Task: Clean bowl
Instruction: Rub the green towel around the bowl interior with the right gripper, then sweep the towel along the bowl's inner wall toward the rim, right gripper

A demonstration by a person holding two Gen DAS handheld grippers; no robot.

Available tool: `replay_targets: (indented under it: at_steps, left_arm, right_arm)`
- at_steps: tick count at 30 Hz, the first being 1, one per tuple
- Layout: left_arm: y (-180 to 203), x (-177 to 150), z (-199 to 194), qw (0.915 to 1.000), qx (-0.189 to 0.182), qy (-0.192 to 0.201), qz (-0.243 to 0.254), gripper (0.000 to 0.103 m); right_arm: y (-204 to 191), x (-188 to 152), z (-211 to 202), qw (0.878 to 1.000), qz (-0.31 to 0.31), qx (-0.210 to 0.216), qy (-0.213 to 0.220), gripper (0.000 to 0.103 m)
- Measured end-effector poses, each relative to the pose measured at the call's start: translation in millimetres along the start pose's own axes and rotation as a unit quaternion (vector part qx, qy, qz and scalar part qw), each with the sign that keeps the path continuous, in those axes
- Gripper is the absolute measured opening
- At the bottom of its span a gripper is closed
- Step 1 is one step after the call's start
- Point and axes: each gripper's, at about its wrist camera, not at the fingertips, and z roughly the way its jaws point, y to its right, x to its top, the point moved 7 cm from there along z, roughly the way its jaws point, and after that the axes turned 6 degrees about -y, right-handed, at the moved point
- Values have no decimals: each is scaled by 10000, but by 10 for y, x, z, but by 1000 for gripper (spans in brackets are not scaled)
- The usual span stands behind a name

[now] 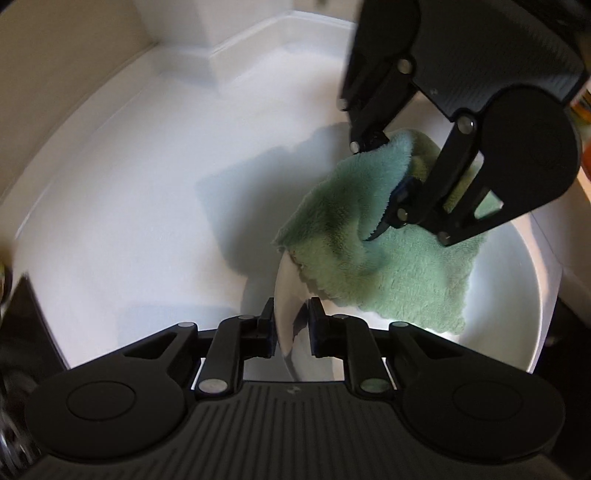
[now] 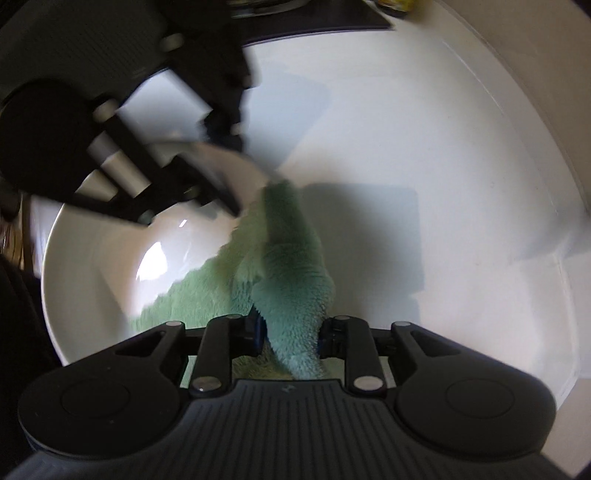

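Observation:
A white bowl [image 1: 517, 295] sits on a white counter. My left gripper [image 1: 291, 325] is shut on the bowl's near rim, one finger inside and one outside. My right gripper [image 1: 376, 188] comes down from the upper right and is shut on a green fluffy cloth [image 1: 369, 251] that lies inside the bowl and drapes over its rim. In the right wrist view the right gripper [image 2: 290, 336] pinches a fold of the cloth [image 2: 291, 266] over the bowl [image 2: 92, 258], and the left gripper [image 2: 221, 162] holds the rim at upper left, blurred.
The white counter [image 1: 147, 177] runs to a raised white back edge and a wall corner [image 1: 221, 48]. An orange object [image 1: 583, 107] shows at the right edge. A dark surface [image 2: 314, 18] lies beyond the counter in the right wrist view.

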Motion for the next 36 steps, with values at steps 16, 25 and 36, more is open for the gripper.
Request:
replay_targets:
  at_steps: [16, 25, 36]
  left_arm:
    - [30, -19, 149, 9986, 96, 238, -461, 17]
    - [-107, 50, 211, 10000, 11, -31, -10, 19]
    - [-206, 118, 273, 9995, -47, -219, 237, 26]
  right_arm:
    - [-72, -530, -132, 9535, 2950, 617, 19, 18]
    - [38, -174, -206, 9988, 420, 48, -264, 21]
    - [0, 152, -302, 9970, -767, -90, -17, 23]
